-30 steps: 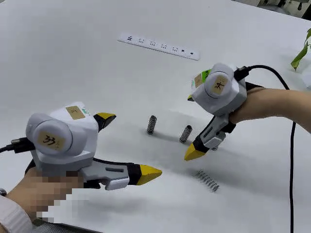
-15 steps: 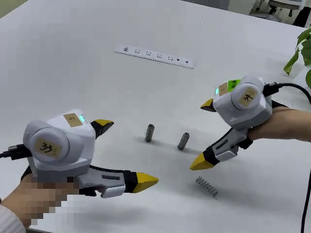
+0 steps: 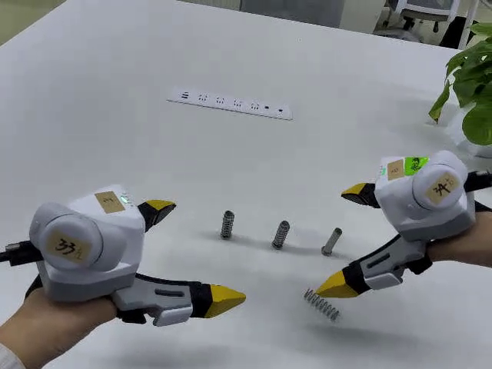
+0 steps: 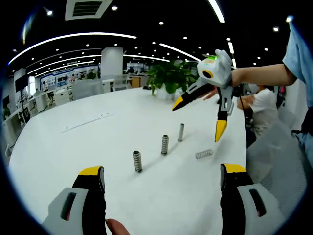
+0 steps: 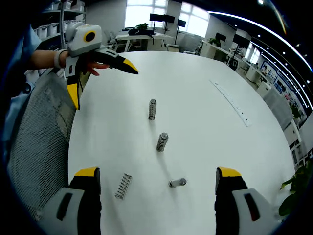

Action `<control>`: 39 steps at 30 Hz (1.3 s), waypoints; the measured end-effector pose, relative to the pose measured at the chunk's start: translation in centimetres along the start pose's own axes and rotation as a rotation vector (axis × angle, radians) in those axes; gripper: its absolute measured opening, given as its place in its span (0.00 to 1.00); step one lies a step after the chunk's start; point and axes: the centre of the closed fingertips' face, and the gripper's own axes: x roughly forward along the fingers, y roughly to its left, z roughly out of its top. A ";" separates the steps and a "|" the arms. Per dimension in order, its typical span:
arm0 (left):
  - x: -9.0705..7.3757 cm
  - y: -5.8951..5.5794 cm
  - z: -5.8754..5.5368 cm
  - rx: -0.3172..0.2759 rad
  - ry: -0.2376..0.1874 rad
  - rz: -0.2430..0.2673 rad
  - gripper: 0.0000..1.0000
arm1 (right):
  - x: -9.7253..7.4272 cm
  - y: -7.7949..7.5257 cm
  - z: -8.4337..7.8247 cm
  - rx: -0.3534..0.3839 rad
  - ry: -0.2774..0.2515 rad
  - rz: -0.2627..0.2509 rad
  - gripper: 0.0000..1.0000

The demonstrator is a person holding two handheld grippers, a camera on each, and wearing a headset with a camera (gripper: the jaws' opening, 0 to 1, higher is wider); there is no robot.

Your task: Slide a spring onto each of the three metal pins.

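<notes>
With the right gripper point(image 5: 156, 174) spread wide and empty, the loose spring point(image 3: 321, 304) at six o'clock of the bare pin point(image 3: 332, 241) is best gripped near one end.

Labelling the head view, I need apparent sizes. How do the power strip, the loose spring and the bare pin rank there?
1. power strip: by far the largest, though farthest away.
2-3. loose spring and bare pin: the spring looks slightly longer, but it lies nearer the camera, so unsure.

White table point(image 3: 100, 69): pins point(image 3: 331, 241), spring point(image 3: 320, 304), power strip point(image 3: 230, 104)
</notes>
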 end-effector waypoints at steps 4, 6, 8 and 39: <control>0.1 -0.2 0.1 0.010 0.007 -0.011 1.00 | -0.7 0.3 -0.9 0.030 -0.008 -0.020 0.99; 0.1 -0.2 0.0 0.013 0.013 -0.015 1.00 | -1.1 0.5 -1.3 0.051 -0.016 -0.032 0.99; 0.2 -0.3 -0.1 0.018 0.020 -0.021 1.00 | -1.5 0.9 -1.8 0.064 -0.022 -0.041 0.99; 2.6 -2.9 -0.4 0.067 0.091 -0.121 0.98 | -5.4 5.5 -7.8 0.250 -0.079 -0.151 0.99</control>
